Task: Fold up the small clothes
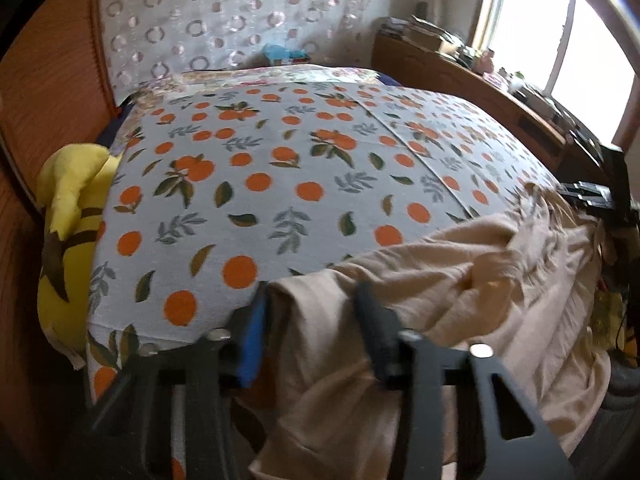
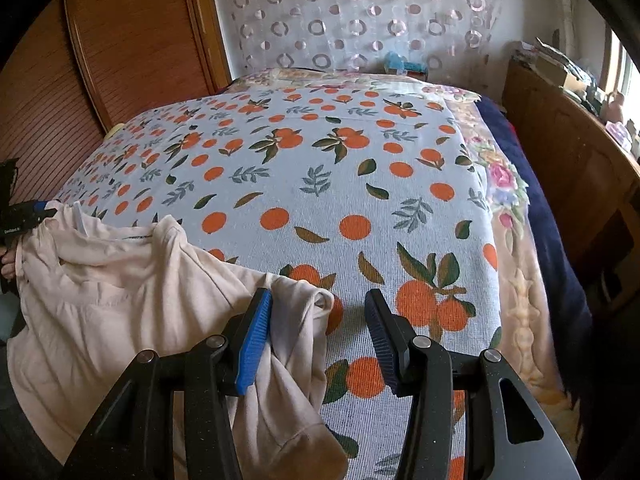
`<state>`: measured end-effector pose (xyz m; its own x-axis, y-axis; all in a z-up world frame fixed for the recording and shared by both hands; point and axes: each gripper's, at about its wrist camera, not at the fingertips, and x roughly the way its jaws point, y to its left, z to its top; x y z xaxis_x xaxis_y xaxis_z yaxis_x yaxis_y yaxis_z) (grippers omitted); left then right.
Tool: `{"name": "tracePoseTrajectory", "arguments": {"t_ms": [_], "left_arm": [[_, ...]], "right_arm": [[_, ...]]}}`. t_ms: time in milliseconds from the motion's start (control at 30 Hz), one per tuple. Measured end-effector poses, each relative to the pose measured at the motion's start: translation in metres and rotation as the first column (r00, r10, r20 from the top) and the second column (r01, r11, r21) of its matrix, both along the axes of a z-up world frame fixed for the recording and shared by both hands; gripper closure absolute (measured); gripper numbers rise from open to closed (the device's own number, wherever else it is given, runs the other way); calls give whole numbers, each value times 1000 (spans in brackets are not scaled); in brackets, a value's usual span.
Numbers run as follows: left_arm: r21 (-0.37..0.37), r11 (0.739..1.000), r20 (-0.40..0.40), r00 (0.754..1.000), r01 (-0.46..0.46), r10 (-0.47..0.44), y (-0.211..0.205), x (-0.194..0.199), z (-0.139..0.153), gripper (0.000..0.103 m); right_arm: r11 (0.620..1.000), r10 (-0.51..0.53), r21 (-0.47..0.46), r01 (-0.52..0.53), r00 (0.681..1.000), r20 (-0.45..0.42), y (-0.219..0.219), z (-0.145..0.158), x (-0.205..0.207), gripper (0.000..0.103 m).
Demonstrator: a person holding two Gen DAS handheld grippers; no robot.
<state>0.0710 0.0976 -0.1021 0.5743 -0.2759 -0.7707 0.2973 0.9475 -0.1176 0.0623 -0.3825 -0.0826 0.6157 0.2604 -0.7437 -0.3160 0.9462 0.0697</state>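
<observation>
- A pale cream garment (image 1: 460,280) of soft, thin cloth lies crumpled over the near edge of the bed (image 1: 280,184), part of it on the bedspread and part hanging down over the edge.
- The cloth is creased and bunched, with loose folds; in the right wrist view a hem or opening (image 2: 320,300) curls up just beside the blue pad.
- The bedspread is white with oranges and green leaves; the garment covers only its near edge, and the far part lies bare.
- The left gripper (image 1: 312,320) stands at the garment's left end, near the bed's near left corner. Its jaws are partly open with a fold of the cloth between them; whether the pads press on it I cannot tell, as the frame is blurred.
- The right gripper (image 2: 318,332) stands at the garment's right end on the near edge. Its jaws are about half open; the cloth touches the blue left pad (image 2: 254,344), while the dark right pad (image 2: 382,336) stands clear over the bedspread.
- A yellow plush toy (image 1: 72,216) sits off the bed's left edge.
</observation>
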Motion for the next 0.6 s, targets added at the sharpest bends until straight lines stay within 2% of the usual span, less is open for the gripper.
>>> {"name": "tracePoseTrajectory", "arguments": {"t_ms": [33,67,100,167,233,300,400,533,600], "left_arm": [[2,1000,0,1000,10,-10,-1,-1,1,76],[7,1000,7,1000,12,-12,-3,-2,2,84],[11,1000,11,1000,12,-12,-3,-3,3,88],[3,1000,31,999,12,-12,-3,-7,9,90],[-28,1000,64,998,13,-12,-4,-14,21,92],[-44,999,118,993,27,-22,-6,-26,39,93],[-68,997,190,982,24,-11,-8,-44,67,94],[-117,993,292,956,34,2,-7,-65,114,94],[-141,989,349,937,40,12,-4,-72,142,94]], "right_arm": [[1000,8,-7,-8,1000,0,2,0,0,53],[1000,19,-8,-19,1000,-1,4,-1,1,57],[999,31,-7,-31,1000,0,5,-3,2,62],[998,61,4,-61,998,-4,9,-3,0,80],[997,77,23,-77,997,-12,10,-3,0,90],[997,78,25,-78,997,5,9,0,-4,92],[993,81,83,-87,994,74,3,18,-21,93],[981,76,165,-106,982,175,-4,62,-51,93],[979,85,161,-124,969,230,-6,94,-65,94]]}}
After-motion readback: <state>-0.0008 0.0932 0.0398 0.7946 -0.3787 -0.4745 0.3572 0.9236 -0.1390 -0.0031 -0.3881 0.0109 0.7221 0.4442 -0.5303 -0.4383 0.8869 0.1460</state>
